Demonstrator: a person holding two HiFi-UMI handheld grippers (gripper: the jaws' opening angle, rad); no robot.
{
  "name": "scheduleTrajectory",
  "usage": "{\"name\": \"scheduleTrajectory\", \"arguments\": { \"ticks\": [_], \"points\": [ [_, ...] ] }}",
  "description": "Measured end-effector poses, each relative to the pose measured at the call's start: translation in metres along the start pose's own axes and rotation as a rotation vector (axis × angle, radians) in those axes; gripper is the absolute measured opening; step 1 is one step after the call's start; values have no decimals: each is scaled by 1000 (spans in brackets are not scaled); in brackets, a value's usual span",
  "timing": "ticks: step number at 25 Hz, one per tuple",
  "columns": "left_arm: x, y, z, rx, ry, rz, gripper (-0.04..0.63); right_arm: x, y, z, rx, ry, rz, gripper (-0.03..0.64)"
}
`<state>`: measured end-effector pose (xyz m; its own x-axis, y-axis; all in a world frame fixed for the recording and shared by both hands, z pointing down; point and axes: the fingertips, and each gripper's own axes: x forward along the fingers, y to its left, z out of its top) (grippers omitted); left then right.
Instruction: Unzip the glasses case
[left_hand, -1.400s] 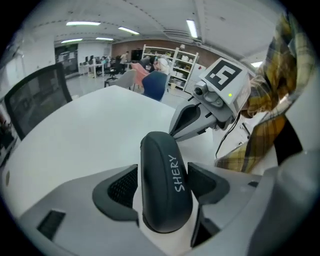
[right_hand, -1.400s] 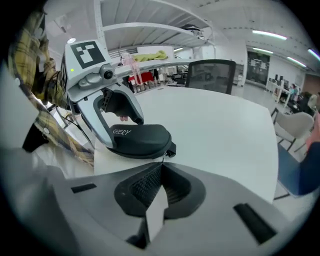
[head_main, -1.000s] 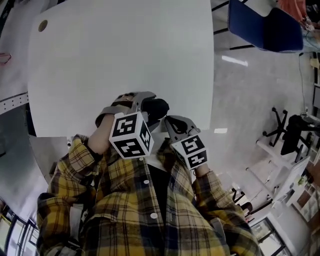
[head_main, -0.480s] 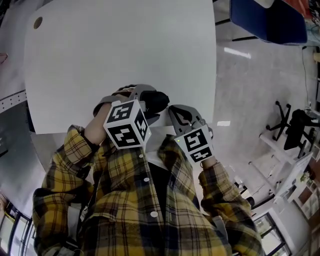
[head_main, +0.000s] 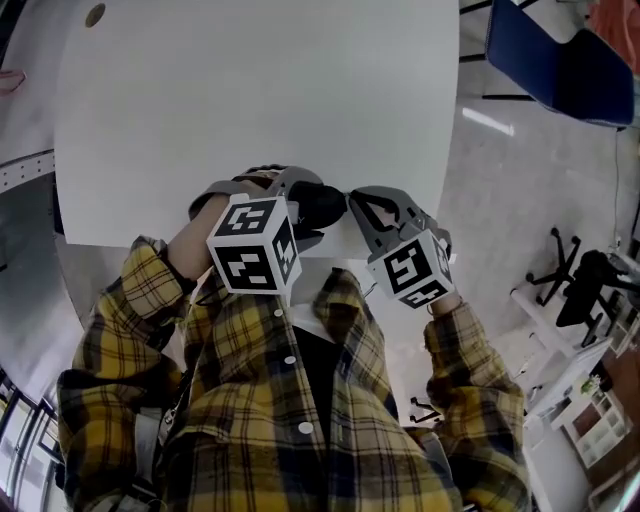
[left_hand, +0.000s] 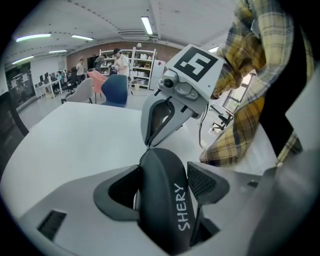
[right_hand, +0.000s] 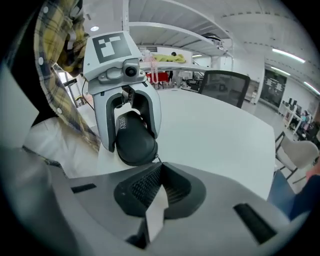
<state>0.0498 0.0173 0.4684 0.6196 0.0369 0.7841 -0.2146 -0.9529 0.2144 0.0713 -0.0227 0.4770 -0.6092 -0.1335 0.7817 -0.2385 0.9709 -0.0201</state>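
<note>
The black glasses case (head_main: 322, 205), printed SHERY, is held over the white table's (head_main: 250, 100) near edge. My left gripper (head_main: 303, 212) is shut across its middle; in the left gripper view the case (left_hand: 165, 200) fills the gap between the pads. My right gripper (head_main: 350, 195) meets the case's right end with jaws closed. In the right gripper view its tips (right_hand: 159, 164) pinch the small zip pull at the end of the case (right_hand: 132, 140), which the left gripper (right_hand: 131, 143) clamps. The right gripper (left_hand: 148, 144) shows the same pinch in the left gripper view.
A person's yellow plaid shirt (head_main: 270, 400) is just below both grippers. A blue chair (head_main: 560, 60) stands on the floor at the upper right, and a black office chair (head_main: 585, 275) at the right. The table has a small round hole (head_main: 95, 15) at its far left.
My right gripper has swung up and to the right, from below the case's end to level with it. The left gripper and case stay in much the same place.
</note>
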Motion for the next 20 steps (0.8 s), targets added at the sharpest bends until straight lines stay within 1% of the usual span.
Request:
{"name": "scheduleTrajectory", "arguments": {
  "ticks": [6,9,12,14,16,17,18,20],
  "points": [
    [-1,3,-12,-19,-9,-8,315,29,-1,23,-190,3,110,-2],
    [-6,7,-8,-42,-22,-7,316,29,-7,30,-215,13,152,-2],
    [-3,8,0,-52,-36,-5,318,24,-11,23,-175,34,160,0],
    [-3,10,2,-31,-57,14,318,23,-15,19,-134,48,143,0],
    [-6,13,6,-5,-83,42,318,16,-20,16,-85,35,121,0],
    [-10,14,9,-11,-100,50,318,10,-22,16,-55,19,109,0],
    [-17,14,13,-33,-125,56,318,2,-22,18,-18,-2,97,7],
    [-38,16,22,-96,-206,81,318,-14,-23,32,62,-53,65,17]
  ]
}}
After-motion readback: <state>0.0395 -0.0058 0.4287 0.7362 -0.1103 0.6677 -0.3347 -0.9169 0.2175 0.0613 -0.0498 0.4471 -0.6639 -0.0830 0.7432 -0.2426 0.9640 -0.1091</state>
